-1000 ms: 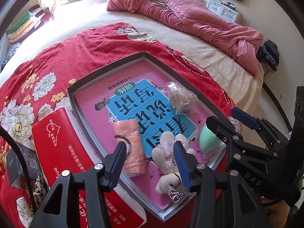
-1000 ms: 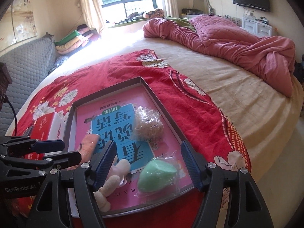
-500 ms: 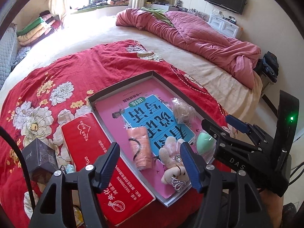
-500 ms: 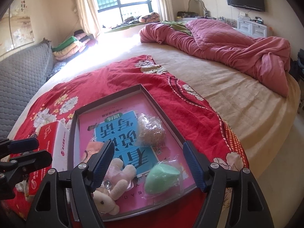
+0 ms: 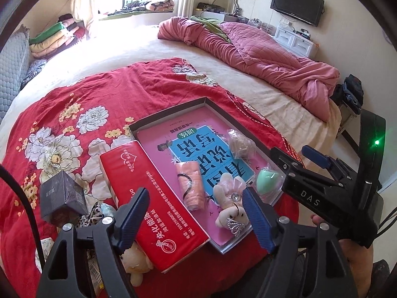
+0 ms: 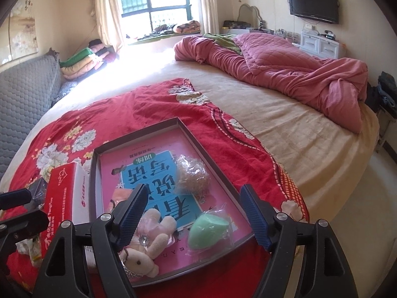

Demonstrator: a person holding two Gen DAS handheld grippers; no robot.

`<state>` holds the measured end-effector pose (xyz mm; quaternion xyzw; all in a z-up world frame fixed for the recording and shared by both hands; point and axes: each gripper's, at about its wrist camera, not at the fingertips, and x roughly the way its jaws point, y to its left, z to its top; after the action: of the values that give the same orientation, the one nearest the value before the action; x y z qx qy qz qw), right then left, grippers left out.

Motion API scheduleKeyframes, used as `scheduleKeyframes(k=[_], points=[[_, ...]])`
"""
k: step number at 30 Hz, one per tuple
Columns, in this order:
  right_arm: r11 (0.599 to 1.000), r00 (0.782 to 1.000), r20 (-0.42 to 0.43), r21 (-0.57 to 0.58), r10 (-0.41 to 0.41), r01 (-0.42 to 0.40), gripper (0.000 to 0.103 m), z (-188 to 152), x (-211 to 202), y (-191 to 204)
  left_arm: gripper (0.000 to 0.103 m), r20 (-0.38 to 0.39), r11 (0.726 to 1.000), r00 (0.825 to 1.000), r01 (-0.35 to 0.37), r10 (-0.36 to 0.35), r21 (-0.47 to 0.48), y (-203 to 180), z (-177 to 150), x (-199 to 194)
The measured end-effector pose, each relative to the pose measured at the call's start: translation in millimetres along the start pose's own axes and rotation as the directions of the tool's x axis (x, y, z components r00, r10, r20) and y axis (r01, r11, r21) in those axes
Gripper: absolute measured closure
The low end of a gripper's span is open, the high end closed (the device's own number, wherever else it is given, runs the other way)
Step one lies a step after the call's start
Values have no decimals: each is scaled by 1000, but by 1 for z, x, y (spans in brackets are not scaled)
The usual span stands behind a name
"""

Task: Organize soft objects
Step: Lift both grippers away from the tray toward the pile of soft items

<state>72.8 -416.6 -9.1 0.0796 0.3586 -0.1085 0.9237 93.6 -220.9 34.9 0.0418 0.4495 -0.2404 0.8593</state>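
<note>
A red floral blanket (image 5: 119, 99) covered the near part of the bed (image 6: 285, 124). On it lay a shallow tray (image 5: 173, 114) with a pink book (image 5: 158, 139) flat inside it. On the book lay a peach roll (image 5: 189, 186), a plush bunny (image 5: 230, 208), a bagged green sponge (image 5: 266, 182) and a bagged tan scrubber (image 5: 239, 144), all apart. Only the left view showed the full red box (image 5: 153, 198) just beside the tray, the dark cube (image 5: 62, 198) and a cream plush (image 5: 135, 263) at the box's near end. The right view showed the sponge (image 6: 207, 229) and bunny (image 6: 146, 243) closer. The left gripper (image 5: 196, 221) and right gripper (image 6: 192, 217) had just been opening; both stood wide, empty, above the tray's near end.
</note>
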Motion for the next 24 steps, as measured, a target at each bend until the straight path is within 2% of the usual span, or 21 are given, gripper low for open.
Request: scheduleKeyframes(k=[13, 24], points=[[1000, 998, 63, -9, 14, -14, 25, 10, -42, 23, 24, 44, 999, 998, -34, 34, -6, 11, -10, -33], [994, 988, 127, -68, 92, -83, 25, 19, -90, 66, 24, 84, 997, 996, -35, 41, -69, 42, -20, -67]])
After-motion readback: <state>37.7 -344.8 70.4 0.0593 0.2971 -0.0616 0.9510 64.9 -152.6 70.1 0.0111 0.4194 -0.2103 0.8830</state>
